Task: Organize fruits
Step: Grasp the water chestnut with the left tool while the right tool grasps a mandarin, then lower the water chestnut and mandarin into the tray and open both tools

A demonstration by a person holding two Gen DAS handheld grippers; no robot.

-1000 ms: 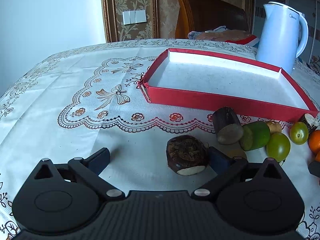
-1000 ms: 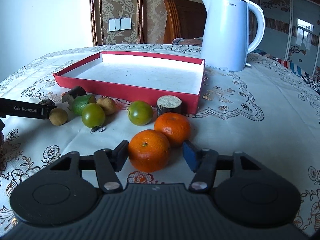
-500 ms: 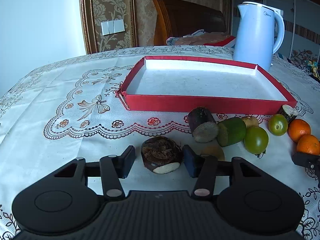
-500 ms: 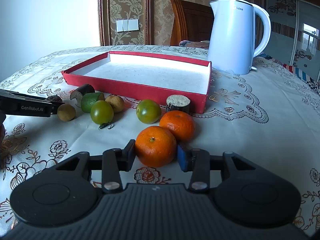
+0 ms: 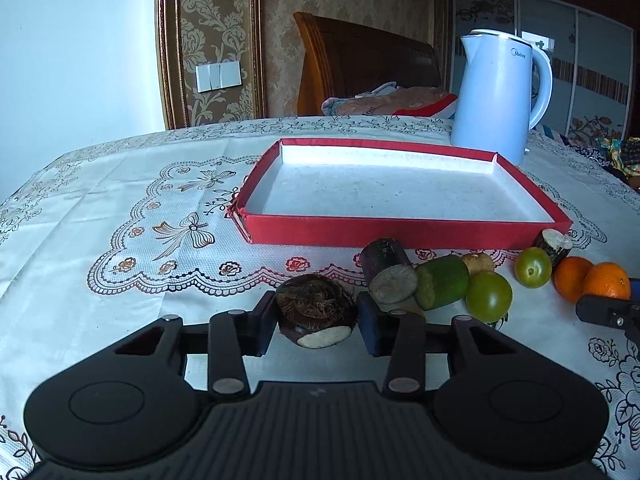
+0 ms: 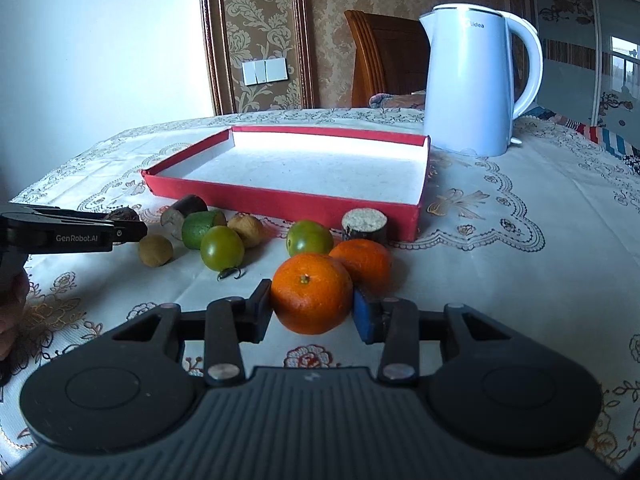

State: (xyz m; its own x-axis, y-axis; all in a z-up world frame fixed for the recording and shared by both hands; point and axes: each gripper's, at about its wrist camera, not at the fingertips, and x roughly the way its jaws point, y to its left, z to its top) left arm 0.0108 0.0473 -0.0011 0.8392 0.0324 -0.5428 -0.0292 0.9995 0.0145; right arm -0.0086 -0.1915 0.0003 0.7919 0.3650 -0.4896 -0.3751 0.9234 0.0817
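The left gripper (image 5: 316, 322), its jaws just closed in, pinches a dark water chestnut (image 5: 316, 310) on the tablecloth (image 5: 120, 248). The right gripper (image 6: 310, 308), likewise just closed in, clamps the nearer of 2 oranges (image 6: 312, 292). Both fruits sit in front of the red tray (image 6: 280, 200).

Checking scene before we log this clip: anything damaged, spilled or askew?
One thing: the red tray's near-left corner is split, the wall flaring outward. Nothing spilled. The tray is empty; the fruit sits on the tablecloth in front. Left gripper grips the dark brown fruit, right gripper an orange.
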